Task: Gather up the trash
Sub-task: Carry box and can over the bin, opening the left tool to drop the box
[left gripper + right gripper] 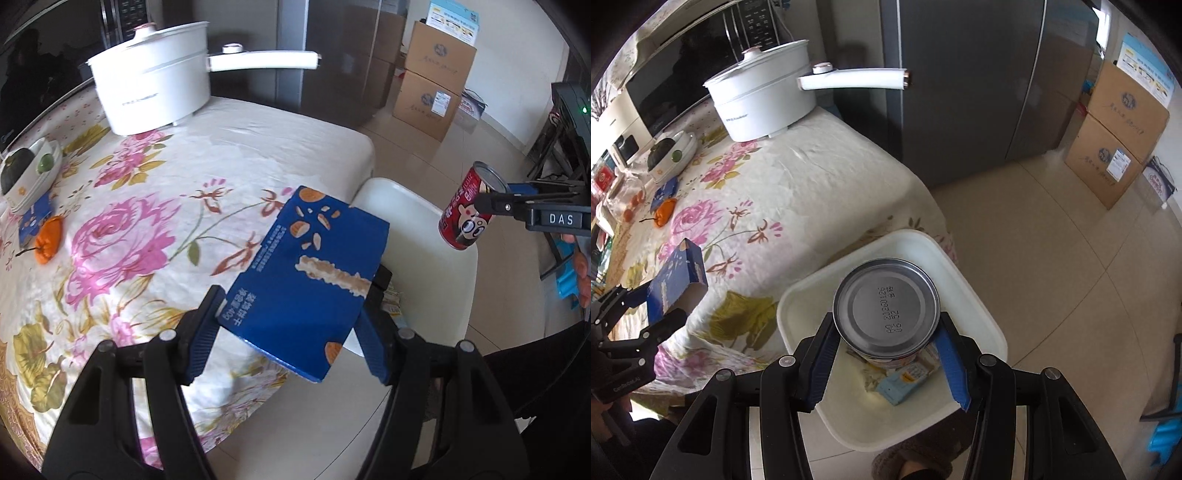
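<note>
past the table edge (354, 147), left fingers (207, 317) pinch the blue box (306, 273); right fingers (820, 354) pinch the can (886, 314) above the white bin (979, 306).

The red can (886, 310) hides most of the wrappers (905, 376) in the white bin (979, 317).

A table covered by a floral cloth (155, 206) carries a white electric pot (151, 92) at its far edge, which serves as the landmark here. Near-left of the pot sits a white dish (35, 173) with dark green fruit, and just nearer than the dish lie a small blue packet (35, 218) and an orange fruit (50, 240). On the tiled floor (1052, 258), right of the pot and beside the table's corner, stands a white bin (979, 317) with wrappers inside.
</note>
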`<state>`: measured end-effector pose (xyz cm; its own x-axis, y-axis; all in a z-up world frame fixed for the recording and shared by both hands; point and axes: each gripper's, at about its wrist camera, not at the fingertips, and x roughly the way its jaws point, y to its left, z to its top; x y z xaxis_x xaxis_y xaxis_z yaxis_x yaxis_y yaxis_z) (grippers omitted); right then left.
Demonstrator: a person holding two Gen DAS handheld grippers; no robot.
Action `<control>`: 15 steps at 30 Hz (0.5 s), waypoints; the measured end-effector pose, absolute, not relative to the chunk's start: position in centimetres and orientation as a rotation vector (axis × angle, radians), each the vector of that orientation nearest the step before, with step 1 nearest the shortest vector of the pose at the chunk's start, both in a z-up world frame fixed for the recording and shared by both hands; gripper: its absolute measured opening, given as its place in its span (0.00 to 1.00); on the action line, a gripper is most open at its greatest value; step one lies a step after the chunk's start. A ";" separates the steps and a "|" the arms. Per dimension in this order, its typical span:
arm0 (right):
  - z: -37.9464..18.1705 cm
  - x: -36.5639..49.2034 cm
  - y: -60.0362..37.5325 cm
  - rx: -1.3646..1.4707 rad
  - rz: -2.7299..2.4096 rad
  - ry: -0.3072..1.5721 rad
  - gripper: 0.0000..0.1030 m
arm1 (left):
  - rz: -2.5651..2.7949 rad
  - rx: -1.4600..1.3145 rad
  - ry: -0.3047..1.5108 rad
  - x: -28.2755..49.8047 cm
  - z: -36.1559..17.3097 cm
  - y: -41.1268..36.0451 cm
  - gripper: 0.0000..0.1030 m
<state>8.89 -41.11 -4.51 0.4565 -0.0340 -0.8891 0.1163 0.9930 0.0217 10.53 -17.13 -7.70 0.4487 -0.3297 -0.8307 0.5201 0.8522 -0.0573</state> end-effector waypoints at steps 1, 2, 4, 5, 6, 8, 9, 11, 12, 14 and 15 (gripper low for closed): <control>-4.6 8.7 -41.6 0.090 -0.102 1.095 0.52 | -0.543 0.228 0.975 10.5 -8.0 -18.0 0.67; -4.7 8.4 -42.2 0.097 -0.110 1.097 0.52 | -0.556 0.238 0.977 10.4 -8.3 -18.8 0.67; -4.8 8.2 -43.1 0.110 -0.124 1.102 0.52 | -0.580 0.252 0.982 10.3 -8.9 -20.5 0.67; -4.9 8.0 -43.5 0.116 -0.130 1.104 0.52 | -0.593 0.257 0.984 10.3 -9.1 -21.2 0.67; -4.9 8.0 -43.7 0.121 -0.135 1.107 0.52 | -0.605 0.264 0.985 10.2 -9.4 -21.9 0.67; -5.1 7.8 -44.3 0.126 -0.143 1.112 0.52 | -0.621 0.279 0.982 10.2 -9.9 -23.1 0.67; -5.2 7.8 -44.5 0.127 -0.145 1.115 0.52 | -0.627 0.285 0.981 10.1 -10.2 -23.6 0.67; -5.3 7.7 -44.9 0.129 -0.149 1.117 0.52 | -0.637 0.292 0.980 10.1 -10.6 -24.2 0.67; -5.3 7.7 -45.1 0.131 -0.151 1.119 0.52 | -0.641 0.294 0.978 10.2 -10.8 -24.4 0.67; -5.4 7.6 -45.5 0.134 -0.159 1.120 0.52 | -0.654 0.300 0.970 10.1 -11.0 -24.6 0.67; -5.5 7.6 -45.6 0.135 -0.161 1.121 0.52 | -0.661 0.303 0.963 10.1 -11.1 -24.7 0.68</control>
